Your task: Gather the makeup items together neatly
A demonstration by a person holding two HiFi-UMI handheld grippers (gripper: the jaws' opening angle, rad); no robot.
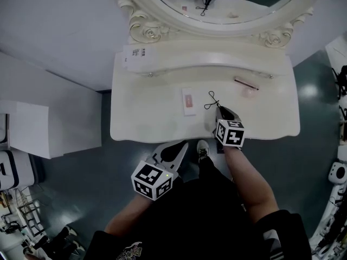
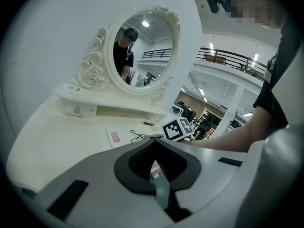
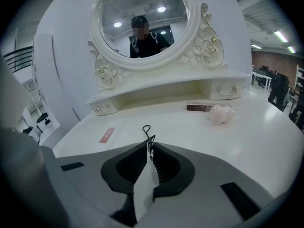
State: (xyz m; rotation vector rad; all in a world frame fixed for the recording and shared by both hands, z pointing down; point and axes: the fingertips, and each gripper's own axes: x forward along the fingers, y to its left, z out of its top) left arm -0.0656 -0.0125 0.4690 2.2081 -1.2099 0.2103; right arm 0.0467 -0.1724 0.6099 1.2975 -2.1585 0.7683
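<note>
Curler (image 3: 147, 136) clenched in right claw (image 3: 149, 145) (grip clearest in its own view); sponge (image 3: 222, 113), tube (image 3: 199, 107) ahead-right. Left claw (image 2: 154, 142) closed, empty; head view shows it off the table (image 1: 141, 118).

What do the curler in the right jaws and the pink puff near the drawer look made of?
Curler: thin metal, it seems, judging by its fine wire loops; the finish is black and slightly glossy. Puff: probably soft sponge or foam, pale pink, matte and rounded; it may sit in clear wrap, hard to tell.
</note>
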